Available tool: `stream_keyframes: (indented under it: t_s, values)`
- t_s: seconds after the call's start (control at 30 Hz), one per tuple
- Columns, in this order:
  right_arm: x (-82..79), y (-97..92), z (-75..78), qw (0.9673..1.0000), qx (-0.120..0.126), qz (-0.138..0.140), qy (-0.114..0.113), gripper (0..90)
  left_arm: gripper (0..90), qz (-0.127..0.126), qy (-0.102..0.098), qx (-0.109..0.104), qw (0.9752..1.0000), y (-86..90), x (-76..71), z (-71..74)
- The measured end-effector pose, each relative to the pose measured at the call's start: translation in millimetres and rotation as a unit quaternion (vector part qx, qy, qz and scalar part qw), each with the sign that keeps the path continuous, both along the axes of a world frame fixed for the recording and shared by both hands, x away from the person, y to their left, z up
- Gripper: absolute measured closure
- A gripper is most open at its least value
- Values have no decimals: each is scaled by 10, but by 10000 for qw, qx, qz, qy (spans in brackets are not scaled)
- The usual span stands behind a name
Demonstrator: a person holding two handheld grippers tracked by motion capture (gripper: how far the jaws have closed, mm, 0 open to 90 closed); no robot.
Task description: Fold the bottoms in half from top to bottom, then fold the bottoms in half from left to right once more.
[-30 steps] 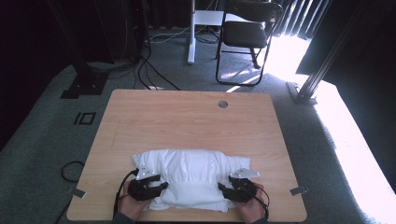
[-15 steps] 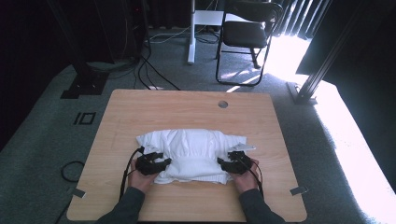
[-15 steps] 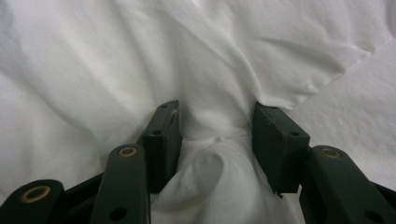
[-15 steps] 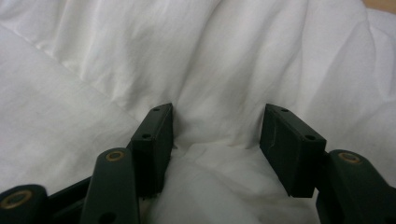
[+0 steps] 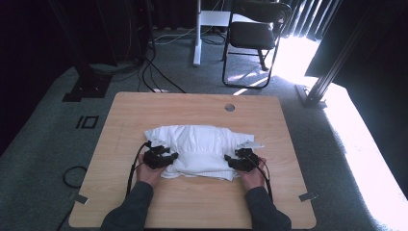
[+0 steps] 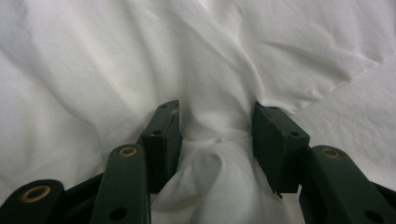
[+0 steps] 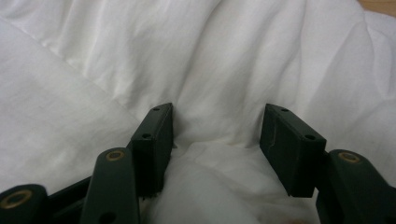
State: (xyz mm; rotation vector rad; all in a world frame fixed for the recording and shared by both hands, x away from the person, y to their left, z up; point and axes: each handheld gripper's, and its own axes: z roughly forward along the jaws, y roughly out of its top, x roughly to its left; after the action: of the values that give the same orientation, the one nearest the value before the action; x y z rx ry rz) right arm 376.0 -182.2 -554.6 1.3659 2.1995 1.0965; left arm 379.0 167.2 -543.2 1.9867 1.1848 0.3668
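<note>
Fingers (image 6: pixel 161 140) of the left gripper (image 6: pixel 215 135) pinch a bunched fold of the crumpled white cloth (image 6: pixel 140 60). Right gripper (image 7: pixel 215 140) fingers likewise clamp a thick fold. From above, the cloth (image 5: pixel 199 144) lies mid-tabletop (image 5: pixel 192 103) toward its near edge, a gripper on each end.

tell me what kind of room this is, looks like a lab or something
Probably a lab or studio set up for recording: a lone wooden table on grey carpet, loose cables running to dark stands, a folding chair behind, and metal framing.
</note>
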Motion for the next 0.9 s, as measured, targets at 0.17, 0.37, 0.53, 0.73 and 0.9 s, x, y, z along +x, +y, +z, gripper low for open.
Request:
stream_keyframes:
  t_s: [0.17, 0.37, 0.53, 0.73, 0.9]
  values:
    - [-5, -10, -4, 10000, 53, -7, -4, 437, 521, 65, 55, -175, 9998, 31, -17, 20]
    - [-44, -25, 131, 9998, 78, -187, 37, 408, 445, 203, -17, -536, 9984, 179, -86, 149]
    - [-196, 135, 507, 9972, 19, -198, -723, 461, 402, 558, -269, -784, 9950, 385, -186, 334]
    - [-207, 551, 729, 9928, -84, 430, -1114, 652, 405, 820, -237, -1090, 9904, 558, -211, 446]
    - [-30, 888, 637, 9951, -171, 440, -874, 569, 413, 463, -416, -940, 9936, 212, -170, 583]
